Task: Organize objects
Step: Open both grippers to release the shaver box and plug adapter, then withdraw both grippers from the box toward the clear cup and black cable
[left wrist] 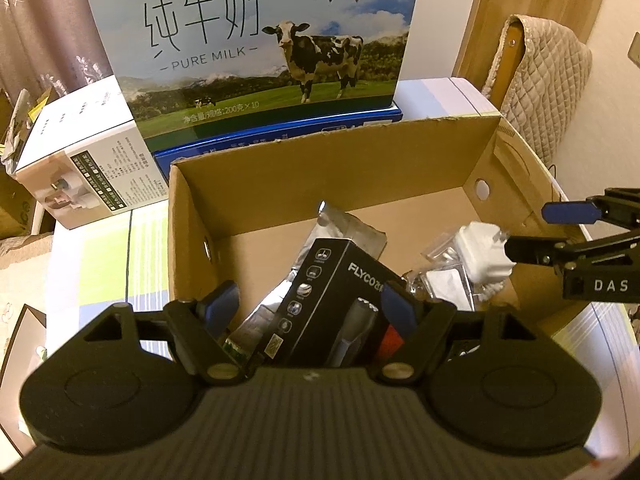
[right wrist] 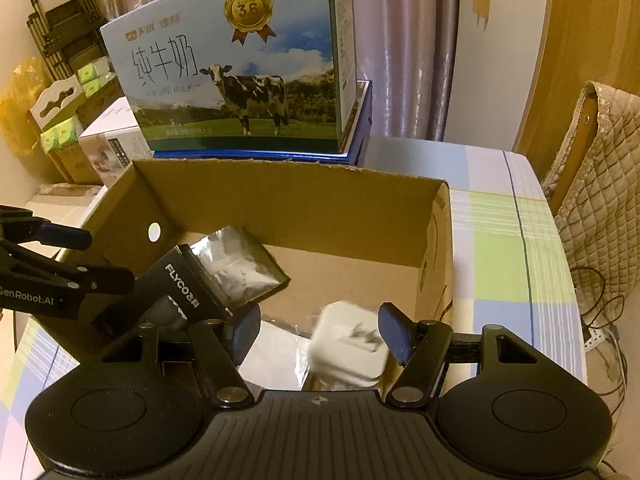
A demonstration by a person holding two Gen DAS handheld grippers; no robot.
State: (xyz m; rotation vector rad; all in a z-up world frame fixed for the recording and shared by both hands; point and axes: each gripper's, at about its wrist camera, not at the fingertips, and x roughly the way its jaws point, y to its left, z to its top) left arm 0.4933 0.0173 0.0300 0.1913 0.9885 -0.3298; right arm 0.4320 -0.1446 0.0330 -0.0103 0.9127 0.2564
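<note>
Left wrist view. Open brown cardboard box (left wrist: 320,168) on the check-clothed table (left wrist: 104,248), close to its far edge, just in front of a blue-and-green milk carton with a cow picture (left wrist: 260,40). Already inside: a long black FLYCO shaver carton (left wrist: 340,292) leaning towards the near left corner, a crumpled silver foil pouch (left wrist: 352,232) behind it, a white plug-in charger (left wrist: 480,252) and a clear plastic bag (left wrist: 440,280) by the right wall. Left gripper (left wrist: 310,296) reaching down into the box with jaws spread, black carton between them, right pad at its edge, left pad clear of it; no pinch, by the look of it. Right gripper (left wrist: 536,232) coming in over the right wall, one finger across the charger.

Right wrist view. Right gripper jaws spread as well, the blurred white charger between them, beside the right pad and well off the left one; apparently not clamped. Bare cardboard floor towards the far right corner.

Judged well along: everything spotted sits in the box already. Nothing loose visible on the cloth nearby. Probably left: tidying what lies inside.
</note>
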